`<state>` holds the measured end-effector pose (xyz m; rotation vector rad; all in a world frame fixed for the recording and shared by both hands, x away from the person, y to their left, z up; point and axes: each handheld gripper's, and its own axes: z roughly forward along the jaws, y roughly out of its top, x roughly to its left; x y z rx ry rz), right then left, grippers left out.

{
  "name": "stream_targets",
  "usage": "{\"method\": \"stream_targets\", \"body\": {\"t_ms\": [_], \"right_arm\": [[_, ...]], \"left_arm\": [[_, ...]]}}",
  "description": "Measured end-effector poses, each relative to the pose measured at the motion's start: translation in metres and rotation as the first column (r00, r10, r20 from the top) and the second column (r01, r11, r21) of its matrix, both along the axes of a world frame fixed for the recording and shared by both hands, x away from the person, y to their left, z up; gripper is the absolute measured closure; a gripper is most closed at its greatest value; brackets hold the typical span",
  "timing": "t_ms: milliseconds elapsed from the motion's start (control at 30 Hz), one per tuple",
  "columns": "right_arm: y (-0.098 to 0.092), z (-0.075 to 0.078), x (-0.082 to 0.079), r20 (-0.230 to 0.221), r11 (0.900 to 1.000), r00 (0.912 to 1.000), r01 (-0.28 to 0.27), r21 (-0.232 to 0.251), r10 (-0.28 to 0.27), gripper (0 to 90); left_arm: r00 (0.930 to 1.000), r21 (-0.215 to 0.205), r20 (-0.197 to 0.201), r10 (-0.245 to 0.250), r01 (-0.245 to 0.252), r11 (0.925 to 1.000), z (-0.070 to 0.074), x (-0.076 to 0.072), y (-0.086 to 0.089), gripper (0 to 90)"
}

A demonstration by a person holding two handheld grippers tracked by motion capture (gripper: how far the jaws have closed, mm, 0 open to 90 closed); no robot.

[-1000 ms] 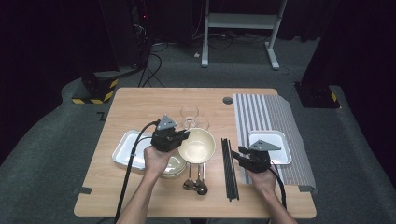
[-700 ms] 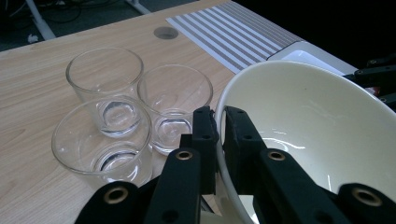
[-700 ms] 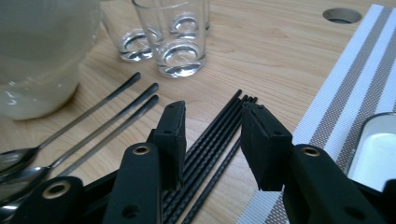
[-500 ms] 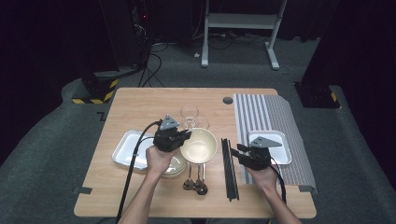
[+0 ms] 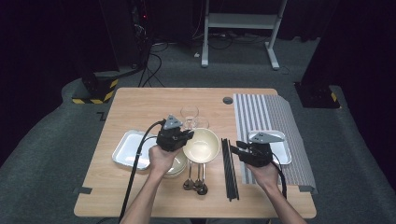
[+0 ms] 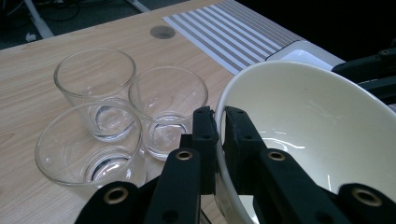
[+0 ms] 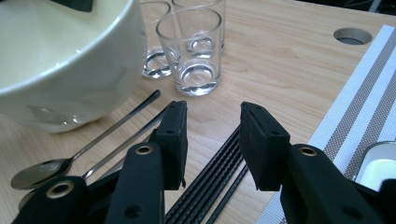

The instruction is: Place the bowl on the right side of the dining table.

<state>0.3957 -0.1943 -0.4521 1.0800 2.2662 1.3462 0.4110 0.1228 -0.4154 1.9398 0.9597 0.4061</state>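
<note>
A cream bowl (image 5: 201, 145) is held above the table's middle, and my left gripper (image 5: 187, 138) is shut on its near-left rim. In the left gripper view the two jaws pinch the bowl's (image 6: 308, 135) wall, one inside and one outside, left gripper (image 6: 219, 135). My right gripper (image 5: 235, 149) stands open, low over the black chopsticks (image 5: 229, 165). In the right gripper view nothing is between the jaws of the right gripper (image 7: 212, 135), and the chopsticks (image 7: 219, 179) run underneath them. The bowl (image 7: 60, 60) hangs at the upper left there.
Three clear glasses (image 6: 93, 88) (image 6: 168, 105) (image 6: 88, 151) stand just behind the bowl. Spoons (image 5: 196, 179) lie beneath it. More bowls (image 5: 176, 167) sit stacked under my left hand, beside a metal tray (image 5: 126, 149). A second tray (image 5: 282, 148) rests on the striped mat (image 5: 261, 112).
The bowl in my left gripper has edged slightly to the right. My right gripper has barely moved and is still open over the chopsticks.
</note>
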Motion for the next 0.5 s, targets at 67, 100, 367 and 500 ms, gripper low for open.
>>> {"method": "stream_targets", "body": {"t_ms": [67, 100, 367, 500], "right_arm": [[0.000, 0.002, 0.000, -0.003, 1.000, 1.0000, -0.002, 0.006, 0.002, 62.0], [0.001, 0.003, 0.000, 0.000, 1.000, 1.0000, -0.005, 0.008, 0.005, 62.0], [0.005, 0.007, 0.000, -0.006, 1.000, 0.9996, -0.028, 0.002, 0.028, 61.9], [0.006, 0.013, 0.000, -0.003, 0.999, 0.9995, -0.033, 0.015, 0.033, 61.4]], "left_arm": [[1.0000, 0.004, 0.000, -0.001, 0.001, 1.0000, 0.000, 0.000, -0.001, 83.5], [1.0000, 0.003, 0.001, 0.001, -0.001, 1.0000, -0.001, 0.000, -0.002, 83.5], [1.0000, 0.012, -0.003, -0.004, 0.004, 0.9999, -0.003, 0.002, -0.008, 83.5], [1.0000, 0.020, -0.001, -0.010, 0.010, 0.9998, -0.003, 0.002, -0.011, 83.5]]}}
